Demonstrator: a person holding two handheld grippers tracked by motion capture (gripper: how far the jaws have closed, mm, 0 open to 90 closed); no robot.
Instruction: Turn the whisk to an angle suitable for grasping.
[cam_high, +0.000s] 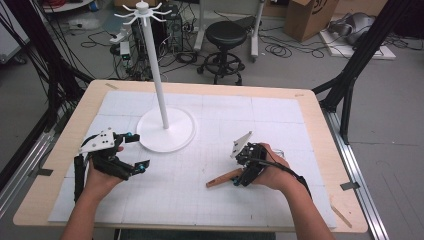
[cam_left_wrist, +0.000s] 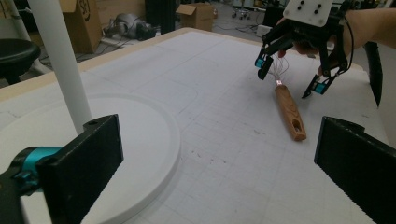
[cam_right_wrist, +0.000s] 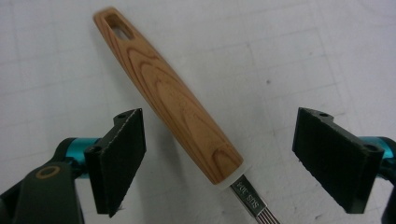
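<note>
A wooden-handled whisk (cam_high: 223, 178) lies flat on the white gridded mat (cam_high: 200, 200), its long axis running from 8 o'clock at the slotted handle end toward 2 o'clock at the wires. The right gripper (cam_high: 243, 175) hovers over its wire end, jaws spread wide, grasping nothing. The left gripper (cam_high: 134, 152), also released, sits at 9 o'clock beside the white stand (cam_high: 165, 131).

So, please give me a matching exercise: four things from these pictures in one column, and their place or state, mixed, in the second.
Things:
1. wooden handle
2. white stand
3. left claw
4. black stool

Place or state:
A. on the floor beyond the table
B. lying flat between the right claw's open jaws
C. open, holding nothing
D. upright on the mat, with hooks on top

Pairs: 1-B, 2-D, 3-C, 4-A
</note>
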